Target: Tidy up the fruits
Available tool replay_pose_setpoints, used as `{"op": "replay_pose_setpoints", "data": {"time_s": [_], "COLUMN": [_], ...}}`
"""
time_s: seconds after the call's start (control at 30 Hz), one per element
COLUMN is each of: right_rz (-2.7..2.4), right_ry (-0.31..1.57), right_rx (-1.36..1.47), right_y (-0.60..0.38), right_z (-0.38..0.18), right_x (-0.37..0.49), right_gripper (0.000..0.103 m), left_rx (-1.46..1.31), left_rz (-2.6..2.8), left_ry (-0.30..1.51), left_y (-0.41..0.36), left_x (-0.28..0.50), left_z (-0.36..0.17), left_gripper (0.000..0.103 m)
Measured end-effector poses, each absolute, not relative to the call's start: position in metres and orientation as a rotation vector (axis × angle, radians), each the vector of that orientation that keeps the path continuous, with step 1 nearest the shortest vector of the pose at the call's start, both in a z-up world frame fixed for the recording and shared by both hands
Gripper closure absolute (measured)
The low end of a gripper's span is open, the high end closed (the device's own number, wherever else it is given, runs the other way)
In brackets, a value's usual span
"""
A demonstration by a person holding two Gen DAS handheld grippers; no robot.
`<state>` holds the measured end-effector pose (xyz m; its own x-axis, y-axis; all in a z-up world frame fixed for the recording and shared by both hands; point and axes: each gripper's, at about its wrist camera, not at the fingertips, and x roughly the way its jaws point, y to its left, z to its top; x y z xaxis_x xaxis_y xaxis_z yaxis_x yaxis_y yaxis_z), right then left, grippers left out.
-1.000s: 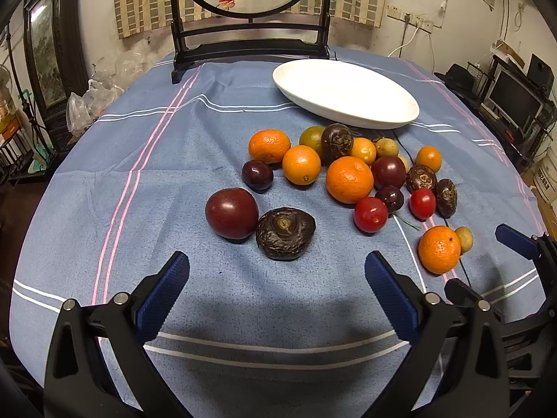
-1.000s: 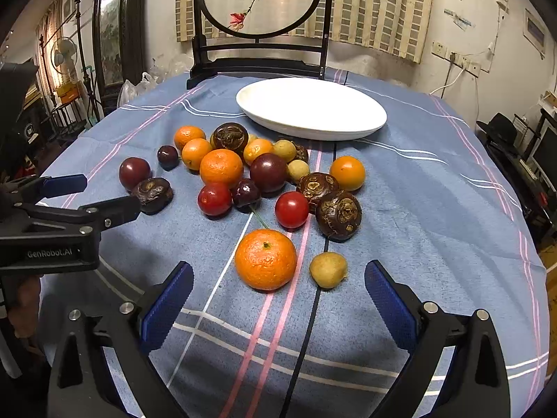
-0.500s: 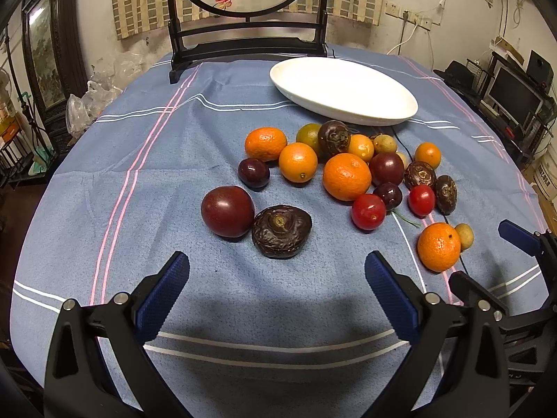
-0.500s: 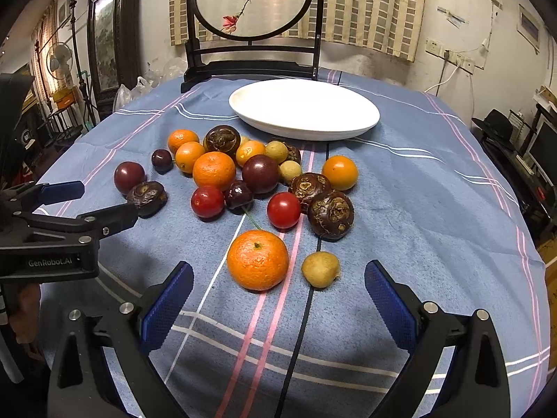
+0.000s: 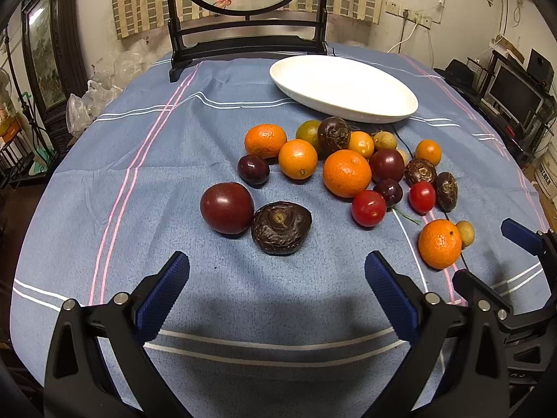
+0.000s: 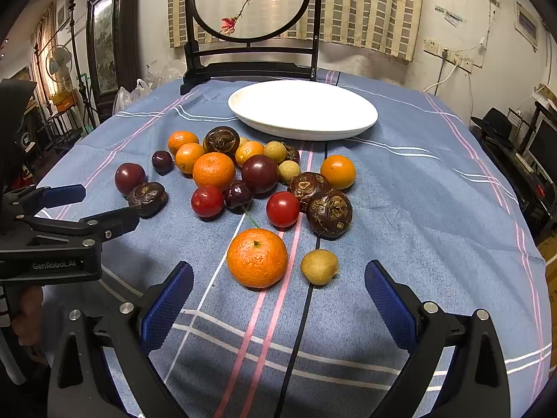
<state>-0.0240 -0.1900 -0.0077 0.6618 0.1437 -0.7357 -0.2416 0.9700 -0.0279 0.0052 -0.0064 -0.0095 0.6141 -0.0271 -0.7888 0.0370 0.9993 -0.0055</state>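
Note:
Several fruits lie loose on the blue tablecloth [image 5: 146, 181] in front of an empty white oval plate [image 5: 343, 87]. In the left wrist view a dark red plum [image 5: 227, 207] and a wrinkled dark fruit [image 5: 280, 227] lie just ahead of my open, empty left gripper [image 5: 276, 292]. In the right wrist view an orange mandarin [image 6: 257, 257] and a small tan fruit [image 6: 319, 266] lie just ahead of my open, empty right gripper [image 6: 278, 296]. Oranges, red tomatoes [image 6: 282, 209] and more dark fruits cluster behind, near the plate [image 6: 303, 109].
A dark wooden stand with a round painted screen [image 6: 250, 3] stands at the table's far edge behind the plate. The left gripper shows at the left of the right wrist view [image 6: 83, 205]. Furniture and shelves ring the table.
Both grippers have edged slightly forward toward the fruit and stayed open. No fruit has moved.

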Motion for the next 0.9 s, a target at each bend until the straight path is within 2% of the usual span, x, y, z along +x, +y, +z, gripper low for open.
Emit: {"op": "replay_pose_setpoints", "data": {"time_s": [0.43, 0.57, 0.73, 0.83, 0.9], "right_rz": [0.237, 0.274, 0.262, 0.291, 0.263], "right_ry": [0.831, 0.885, 0.908, 0.913, 0.897], "right_rx": [-0.132, -0.133, -0.176, -0.198, -0.247], "right_y": [-0.189, -0.182, -0.166, -0.155, -0.149], "right_z": [-0.008, -0.015, -0.022, -0.024, -0.026], "right_x": [-0.026, -0.020, -0.005, -0.001, -0.001], "right_gripper": [0.004, 0.020, 0.023, 0.035, 0.039], "left_rx": [0.007, 0.004, -0.001, -0.007, -0.019], "left_rz": [-0.039, -0.036, -0.034, -0.028, -0.026], "left_ry": [0.909, 0.909, 0.922, 0.938, 0.950], "left_y": [-0.006, -0.002, 0.006, 0.013, 0.017], "left_x": [0.003, 0.001, 0.000, 0.001, 0.003], "left_z": [-0.009, -0.009, -0.014, -0.017, -0.020], "left_gripper": [0.004, 0.004, 0.004, 0.004, 0.004]}}
